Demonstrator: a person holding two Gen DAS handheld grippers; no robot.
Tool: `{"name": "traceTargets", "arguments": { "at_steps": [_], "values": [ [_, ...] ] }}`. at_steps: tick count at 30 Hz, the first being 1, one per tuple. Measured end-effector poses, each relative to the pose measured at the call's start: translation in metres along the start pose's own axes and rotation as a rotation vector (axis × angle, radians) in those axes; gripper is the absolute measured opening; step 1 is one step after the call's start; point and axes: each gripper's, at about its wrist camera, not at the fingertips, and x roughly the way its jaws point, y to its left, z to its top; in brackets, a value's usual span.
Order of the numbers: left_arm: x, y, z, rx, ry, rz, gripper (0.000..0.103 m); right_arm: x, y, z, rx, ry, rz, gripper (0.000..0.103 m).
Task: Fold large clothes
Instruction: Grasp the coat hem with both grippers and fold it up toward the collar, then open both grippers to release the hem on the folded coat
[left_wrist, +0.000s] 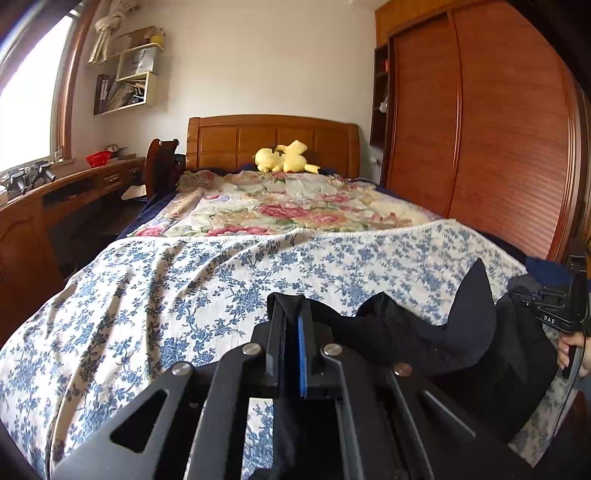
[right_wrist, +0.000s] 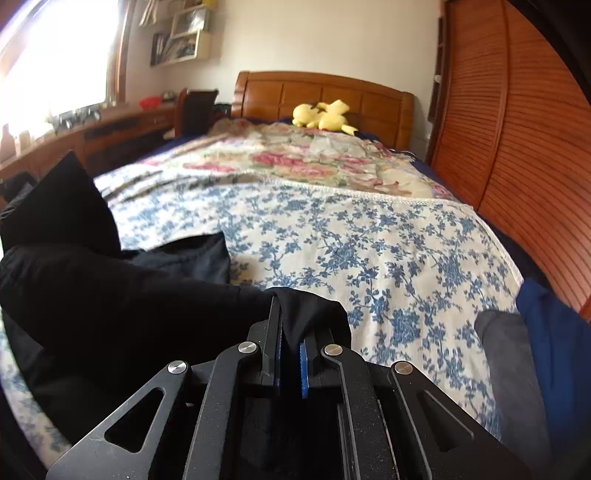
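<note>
A large black garment (left_wrist: 424, 339) lies bunched at the near edge of the bed on a blue-flowered white cloth (left_wrist: 184, 280). My left gripper (left_wrist: 291, 306) is shut on one edge of it, with black cloth draped over its fingers. My right gripper (right_wrist: 290, 306) is shut on another edge of the same garment (right_wrist: 110, 295), which stretches away to its left. The right gripper also shows at the right edge of the left wrist view (left_wrist: 554, 306), held by a hand. A corner of the garment (right_wrist: 66, 199) stands up.
A pink-flowered quilt (left_wrist: 280, 206) covers the far half of the bed, with a yellow plush toy (left_wrist: 284, 158) at the wooden headboard. A wooden wardrobe (left_wrist: 480, 129) stands to the right, a desk (left_wrist: 55, 199) to the left. Grey and blue clothes (right_wrist: 535, 350) lie at the right.
</note>
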Motion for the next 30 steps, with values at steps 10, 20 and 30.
{"name": "traceTargets", "arguments": {
  "at_steps": [10,20,30],
  "values": [
    [0.006,-0.005,-0.017,0.020,0.019,-0.067,0.008,0.003,0.016,-0.009,-0.039,0.060,-0.062,0.062],
    [-0.007,-0.011,-0.020,0.061,0.028,-0.078,0.019,-0.017,0.058,0.008,-0.031,0.028,0.046,0.064],
    [-0.006,-0.013,-0.031,0.082,0.084,-0.125,0.026,0.040,0.106,0.016,-0.090,0.205,0.182,0.065]
  ]
}}
